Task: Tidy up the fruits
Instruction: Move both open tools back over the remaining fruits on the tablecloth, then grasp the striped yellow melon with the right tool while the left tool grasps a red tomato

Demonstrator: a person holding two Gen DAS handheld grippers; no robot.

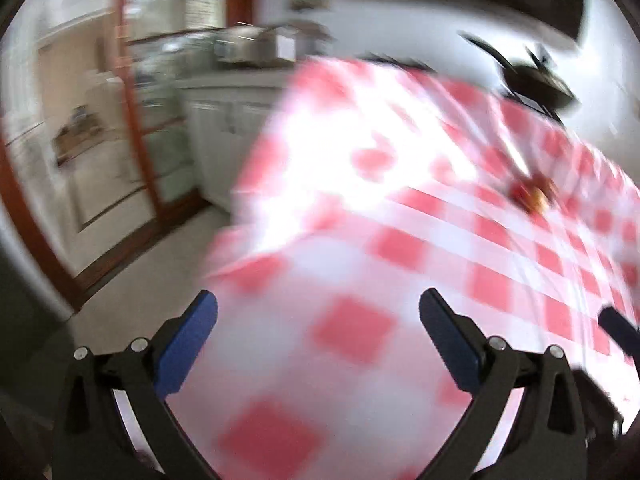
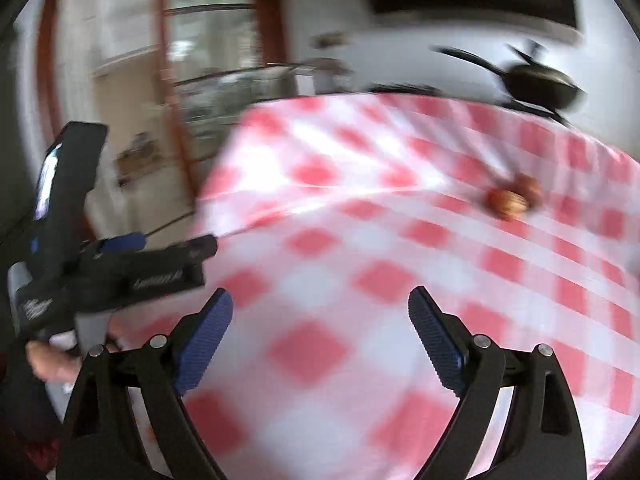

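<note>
two grippers, both yours, stand wide apart at the jaws with nothing held: left gripper (image 1: pixel 318 302) and right gripper (image 2: pixel 320 300) hang over bare checked tablecloth (image 1: pixel 400 216). the fruits (image 2: pixel 510 200) lie well ahead to the right, blurred. the table's left edge drops to open floor (image 1: pixel 132 276). print on the left tool's body is unreadable.

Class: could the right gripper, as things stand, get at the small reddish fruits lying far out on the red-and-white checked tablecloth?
Probably yes. The right gripper is open and empty, and only bare red-and-white checked tablecloth lies between it and the blurred reddish fruits.
</note>
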